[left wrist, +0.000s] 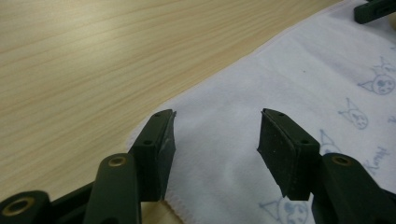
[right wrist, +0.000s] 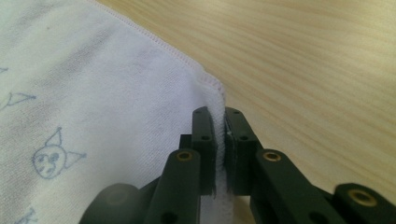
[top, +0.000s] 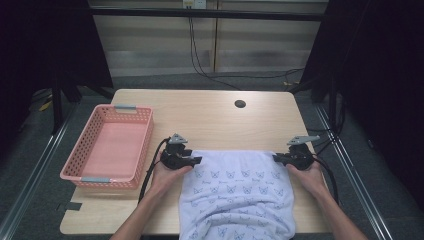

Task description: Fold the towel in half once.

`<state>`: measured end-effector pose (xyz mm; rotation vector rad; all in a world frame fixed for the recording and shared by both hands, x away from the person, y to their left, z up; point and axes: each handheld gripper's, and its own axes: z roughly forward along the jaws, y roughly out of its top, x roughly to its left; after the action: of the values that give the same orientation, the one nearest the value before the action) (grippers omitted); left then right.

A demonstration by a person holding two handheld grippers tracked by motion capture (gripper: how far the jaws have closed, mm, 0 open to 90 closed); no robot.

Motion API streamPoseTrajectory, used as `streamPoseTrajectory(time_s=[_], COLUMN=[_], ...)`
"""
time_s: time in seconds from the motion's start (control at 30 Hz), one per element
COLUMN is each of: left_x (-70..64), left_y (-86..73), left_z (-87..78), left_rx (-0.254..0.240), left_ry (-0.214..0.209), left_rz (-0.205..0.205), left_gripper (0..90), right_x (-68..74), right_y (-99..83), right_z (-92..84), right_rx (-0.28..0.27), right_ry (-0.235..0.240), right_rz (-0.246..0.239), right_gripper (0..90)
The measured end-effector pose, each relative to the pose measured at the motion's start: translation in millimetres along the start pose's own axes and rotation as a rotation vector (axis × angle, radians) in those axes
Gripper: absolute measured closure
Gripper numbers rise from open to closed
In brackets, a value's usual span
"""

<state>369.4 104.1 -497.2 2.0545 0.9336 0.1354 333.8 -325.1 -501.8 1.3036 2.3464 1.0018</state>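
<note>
Towel (top: 235, 192) lies flat on the desk (top: 210, 117), near edge hanging over; right gripper (right wrist: 219, 140) has its jaws clenched on the far right corner, left gripper (left wrist: 215, 144) straddles the left corner, jaws released.

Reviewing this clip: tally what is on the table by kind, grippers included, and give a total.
Towel, white with blue cat faces: 1
Basket, pink: 1
Grippers: 2, the left gripper open over the towel's far left corner, the right gripper shut on its far right corner
Total: 4
</note>
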Motion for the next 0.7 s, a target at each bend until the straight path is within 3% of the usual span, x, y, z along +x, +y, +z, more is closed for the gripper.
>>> streamPoseTrajectory(time_s=[0.07, 0.17, 0.2, 0.27, 0.33, 0.47, 0.53, 0.6, 0.63, 0.7], left_x=[5.6, 9.0, 10.5, 12.6, 13.9, 11.2, 8.7, 2.2, 0.1, 1.5], left_y=[-0.8, -3.0, -3.8, -5.4, -6.9, -5.6, -1.5, -0.3, -1.0, -1.5], left_z=[-2.0, -3.5, -2.7, 0.0, 2.0, 7.5, 12.5, 14.4, 15.3, 15.3], left_rx=[-0.017, -0.016, -0.008, 0.013, 0.01, -0.003, 0.021, 0.048, 0.055, 0.068], left_ry=[0.022, 0.053, 0.042, 0.06, 0.047, 0.06, -0.037, -0.045, -0.076, -0.125], left_rz=[-0.029, -0.032, -0.03, -0.011, -0.006, 0.026, 0.015, 0.036, 0.031, -0.014], left_gripper=[45.4, 45.2, 45.2, 45.2, 45.1, 46.8, 57.7, 70.5, 80.0, 85.5], right_x=[-0.6, -2.2, -2.3, -2.4, -2.3, -2.2, -2.0, -2.0, -2.0, -2.8], right_y=[-0.6, -0.8, -0.7, -0.7, -0.8, -0.9, -0.9, -0.8, -0.6, 0.7], right_z=[-1.2, -1.3, -1.2, -0.8, -0.8, -0.9, -0.6, -0.2, -0.3, -3.1], right_rx=[0.004, 0.003, 0.003, -0.001, -0.002, -0.001, -0.002, -0.004, -0.004, -0.02], right_ry=[0.003, 0.012, 0.008, 0.006, 0.004, 0.008, 0.02, 0.028, 0.034, 0.051], right_rz=[0.007, 0.008, 0.009, 0.013, 0.01, 0.016, 0.024, 0.022, 0.023, 0.035], right_gripper=[86.2, 86.3, 86.3, 85.9, 85.7, 85.6, 85.7, 85.7, 85.8, 85.7])
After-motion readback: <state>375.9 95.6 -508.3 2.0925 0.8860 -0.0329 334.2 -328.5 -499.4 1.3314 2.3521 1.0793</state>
